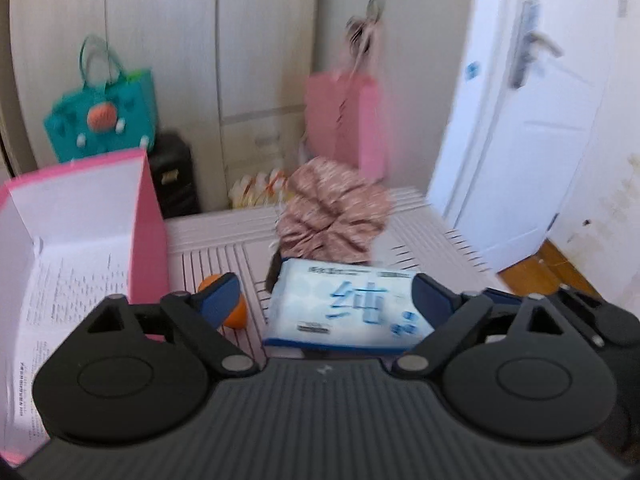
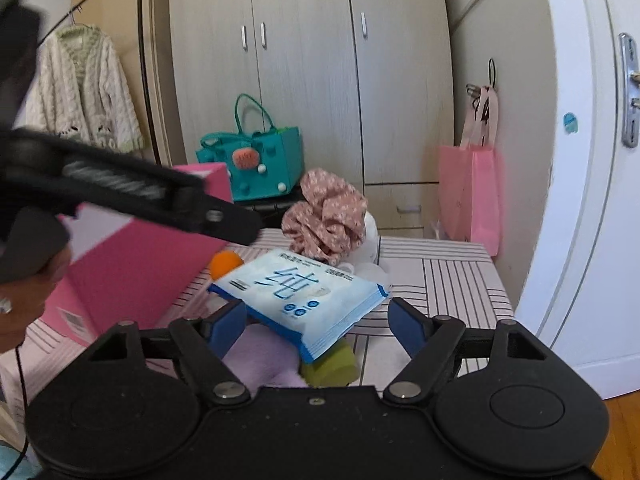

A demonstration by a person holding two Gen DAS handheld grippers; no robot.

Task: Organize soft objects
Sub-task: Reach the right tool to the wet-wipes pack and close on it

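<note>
A blue-and-white tissue pack (image 1: 348,304) lies on the pink striped table (image 1: 420,236), tilted over other items. My left gripper (image 1: 324,300) is open, its fingers wide on either side of the pack, above it. My right gripper (image 2: 320,320) is open too, just short of the pack (image 2: 308,296). A pink floral scrunchie-like cloth (image 1: 332,216) (image 2: 324,220) sits behind the pack. An orange ball (image 1: 236,312) (image 2: 226,264) lies to its left. A lilac cloth (image 2: 260,360) and a green sponge-like block (image 2: 332,364) lie under the pack's near edge.
An open pink box (image 1: 80,240) (image 2: 132,276) stands at the table's left. A teal bag (image 2: 260,164), a black case (image 1: 174,176), a pink hanging bag (image 2: 472,196), wardrobe doors and a white door (image 2: 580,200) surround the table. The left gripper's body (image 2: 120,184) crosses the right view.
</note>
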